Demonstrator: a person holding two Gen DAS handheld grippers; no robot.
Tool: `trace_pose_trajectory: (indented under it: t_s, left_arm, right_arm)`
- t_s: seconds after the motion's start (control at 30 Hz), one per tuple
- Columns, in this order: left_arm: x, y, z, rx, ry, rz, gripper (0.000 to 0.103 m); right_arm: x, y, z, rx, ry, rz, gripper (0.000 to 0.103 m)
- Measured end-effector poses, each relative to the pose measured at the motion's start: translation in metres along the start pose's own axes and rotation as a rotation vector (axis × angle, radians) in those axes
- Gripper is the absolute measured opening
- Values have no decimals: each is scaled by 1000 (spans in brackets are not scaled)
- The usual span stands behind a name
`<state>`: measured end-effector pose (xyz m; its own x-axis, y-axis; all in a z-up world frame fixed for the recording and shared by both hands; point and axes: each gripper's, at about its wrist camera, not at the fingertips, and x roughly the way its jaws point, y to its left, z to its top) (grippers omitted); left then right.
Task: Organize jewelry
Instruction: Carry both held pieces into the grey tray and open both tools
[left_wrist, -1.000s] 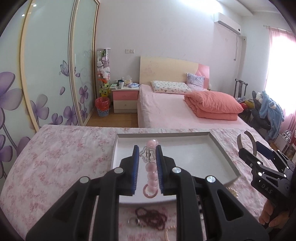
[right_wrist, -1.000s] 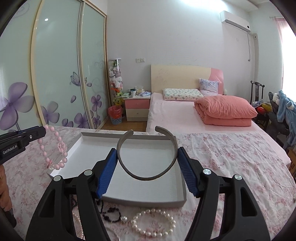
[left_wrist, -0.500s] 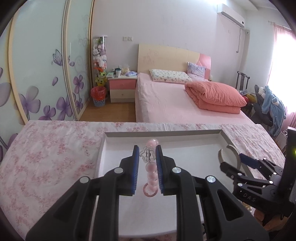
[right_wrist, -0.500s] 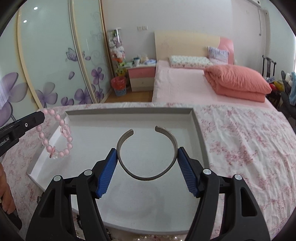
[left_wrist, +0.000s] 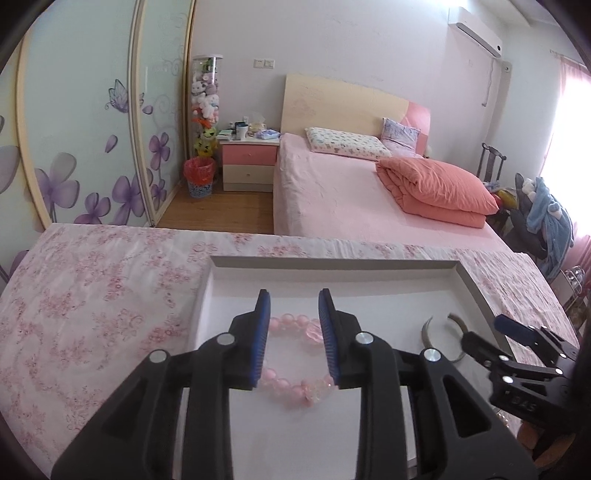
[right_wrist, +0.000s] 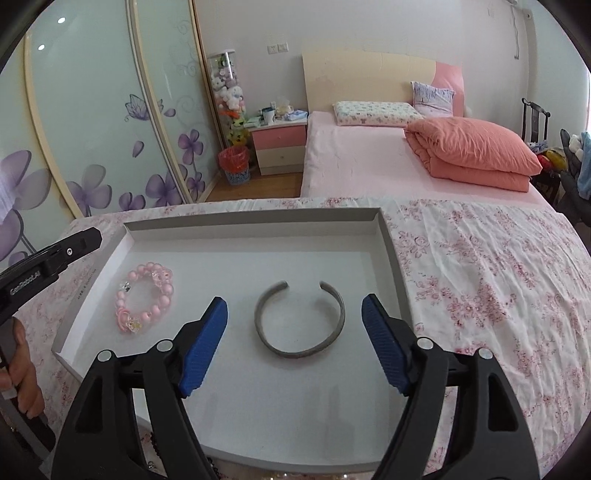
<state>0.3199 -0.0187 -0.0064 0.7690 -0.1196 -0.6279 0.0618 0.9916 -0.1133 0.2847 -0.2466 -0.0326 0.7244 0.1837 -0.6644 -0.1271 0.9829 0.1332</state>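
From my left wrist, one white tray (left_wrist: 476, 291) on the flowered desk (left_wrist: 92, 295), one pink bead bracelet (left_wrist: 291, 384) lying in it between my left tongs (left_wrist: 293, 328), opening, touching nothing, from my right wrist, one grey open bangle (right_wrist: 299, 321) right of the bracelet (right_wrist: 146, 297) in the tray (right_wrist: 255, 225), my right tongs (right_wrist: 295, 332) opening, clear of it.

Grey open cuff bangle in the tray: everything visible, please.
The grey open cuff bangle is a flat matte band, metal by the look, bent into a C whose gap faces the tray's far wall. It lies flat on the white tray floor, right of the pink bead bracelet, apart from it. The right gripper's opening blue fingers flank it without touching.
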Motion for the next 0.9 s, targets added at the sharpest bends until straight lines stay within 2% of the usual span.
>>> trace_pose_trajectory:
  t_s: [0.27,0.47,0.67,0.9]
  left_arm:
    - [-28,4,-3,12,-34,16,28]
    - [-63,12,-20,2,-60,28,33]
    - [-99,28,-60,-4,-50,48,38]
    - [-130,41,-110,39,-56,121,45]
  right_arm:
    - [-25,5,-3,-17,-40,-9,75]
    - [-54,10,-17,-27,-56,6,75]
    - [-81,18,-58,-47,-22,21,75]
    - [-101,36,-114,-104,70,43,75]
